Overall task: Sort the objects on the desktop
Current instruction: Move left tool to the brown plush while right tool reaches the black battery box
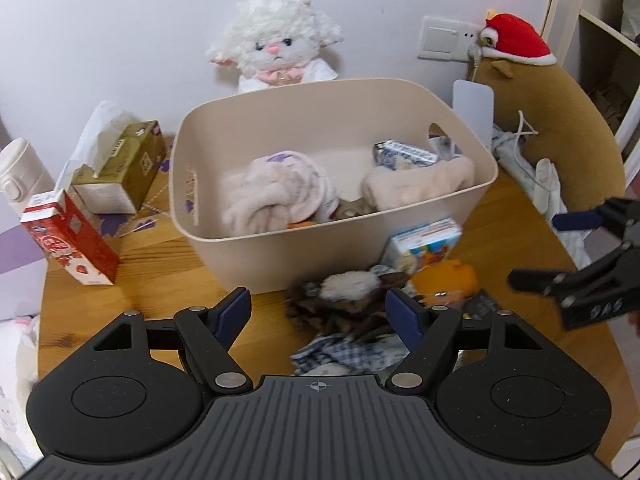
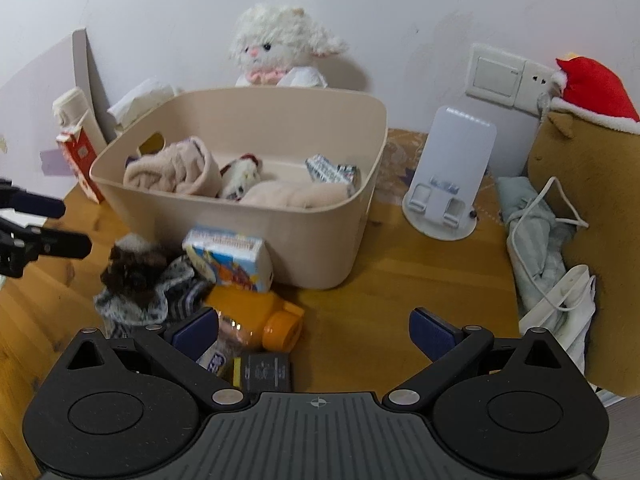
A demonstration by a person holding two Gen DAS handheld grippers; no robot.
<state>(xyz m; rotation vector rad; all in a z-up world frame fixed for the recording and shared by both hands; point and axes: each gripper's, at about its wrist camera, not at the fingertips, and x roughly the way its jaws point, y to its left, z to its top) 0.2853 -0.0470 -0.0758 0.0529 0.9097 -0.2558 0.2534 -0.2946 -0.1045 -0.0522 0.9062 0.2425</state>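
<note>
On the wooden worktop (image 2: 420, 276), up against a white wall, sits a beige bin (image 1: 320, 248) with soft cloths inside; a lamb plush (image 1: 276, 46) peeks over its back rim. Just in front lies a small heap: fuzzy toy (image 1: 348, 296), juice carton (image 2: 228, 256), orange bottle (image 2: 260, 316). Left gripper (image 1: 320, 312) and right gripper (image 2: 312, 328) both hang over it, jaws apart, nothing between them

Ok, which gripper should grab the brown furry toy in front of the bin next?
Left, probably. The left gripper is open with the brown furry toy lying right between its fingers. The right gripper is also open, but sits nearer the orange bottle, with the toy off to its left.
</note>
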